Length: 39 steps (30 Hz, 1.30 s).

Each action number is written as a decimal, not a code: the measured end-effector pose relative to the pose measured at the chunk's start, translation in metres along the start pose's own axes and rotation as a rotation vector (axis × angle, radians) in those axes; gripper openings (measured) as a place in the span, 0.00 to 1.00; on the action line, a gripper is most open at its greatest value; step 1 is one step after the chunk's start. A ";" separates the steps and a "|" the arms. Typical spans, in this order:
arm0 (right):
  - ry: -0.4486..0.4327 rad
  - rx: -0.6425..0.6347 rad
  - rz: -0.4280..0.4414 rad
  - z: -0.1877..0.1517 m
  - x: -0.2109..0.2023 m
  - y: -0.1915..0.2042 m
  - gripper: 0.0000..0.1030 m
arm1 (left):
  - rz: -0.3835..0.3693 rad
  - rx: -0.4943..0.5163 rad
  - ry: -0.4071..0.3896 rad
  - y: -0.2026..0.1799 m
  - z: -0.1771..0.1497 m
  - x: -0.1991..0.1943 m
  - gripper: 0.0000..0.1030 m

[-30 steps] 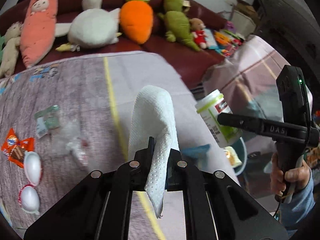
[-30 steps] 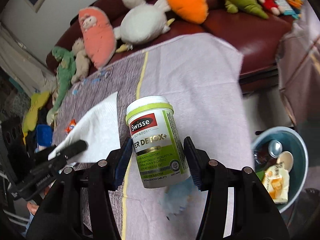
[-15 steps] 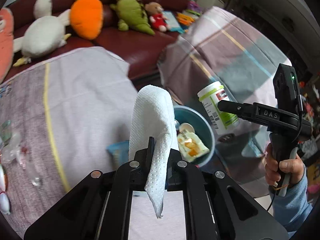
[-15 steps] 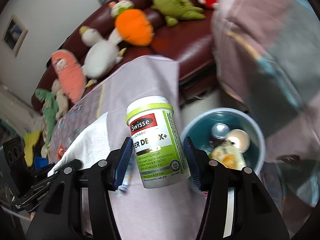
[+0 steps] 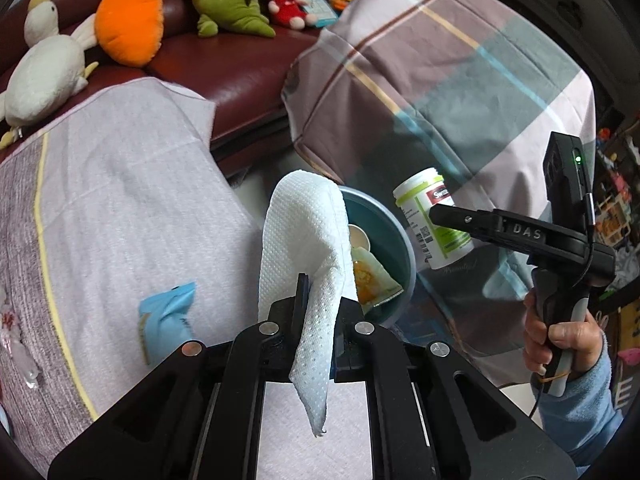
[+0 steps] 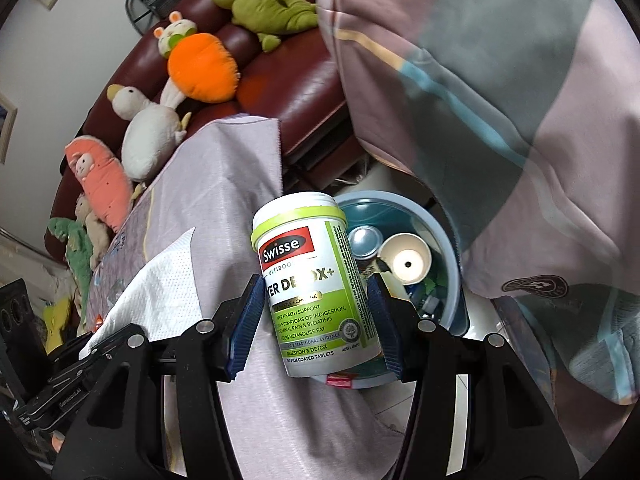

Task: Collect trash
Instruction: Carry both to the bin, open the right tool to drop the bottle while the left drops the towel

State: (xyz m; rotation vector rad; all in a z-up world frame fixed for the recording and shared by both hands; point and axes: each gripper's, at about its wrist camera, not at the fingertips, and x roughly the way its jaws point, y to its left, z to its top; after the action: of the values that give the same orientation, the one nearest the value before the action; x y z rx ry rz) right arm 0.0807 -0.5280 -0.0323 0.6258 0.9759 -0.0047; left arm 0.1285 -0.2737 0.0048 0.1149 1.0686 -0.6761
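My left gripper point(image 5: 320, 308) is shut on a white paper towel point(image 5: 306, 240) that stands up between the fingers and droops over them. It is held just short of the blue trash bin point(image 5: 400, 240) on the floor. My right gripper point(image 6: 316, 312) is shut on a white and green Swisse pill bottle point(image 6: 316, 292), held upright beside the bin point(image 6: 452, 248). The bottle also shows in the left wrist view point(image 5: 430, 216). The bin holds a can, a white cup and wrappers. The paper towel also shows in the right wrist view point(image 6: 156, 296).
A blue wrapper point(image 5: 168, 320) lies on the cloth-covered table point(image 5: 120, 200) near its right edge. A plaid blanket point(image 5: 440, 80) hangs behind the bin. Plush toys point(image 5: 128, 20) sit on the dark red sofa point(image 5: 240, 68) at the back.
Both grippers have swung right, off the table and towards the bin on the floor, each holding its item. The bin now sits closer under both.
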 end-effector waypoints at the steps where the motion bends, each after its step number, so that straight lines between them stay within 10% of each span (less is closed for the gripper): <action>1: -0.001 0.001 -0.007 0.000 0.002 -0.002 0.50 | 0.000 0.001 0.005 -0.001 0.001 0.003 0.08; 26: 0.019 0.023 -0.043 0.006 0.009 -0.030 0.69 | 0.024 0.043 0.129 -0.022 0.016 0.092 0.09; 32: 0.025 0.029 -0.059 0.008 0.012 -0.032 0.69 | 0.050 0.031 0.125 -0.020 0.016 0.105 0.53; 39: 0.036 0.029 -0.071 0.010 0.016 -0.030 0.69 | 0.055 0.038 0.120 -0.022 0.015 0.106 0.72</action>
State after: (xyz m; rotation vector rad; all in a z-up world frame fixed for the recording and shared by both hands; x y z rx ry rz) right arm 0.0890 -0.5529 -0.0553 0.6187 1.0340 -0.0710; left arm 0.1597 -0.3454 -0.0712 0.2188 1.1639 -0.6466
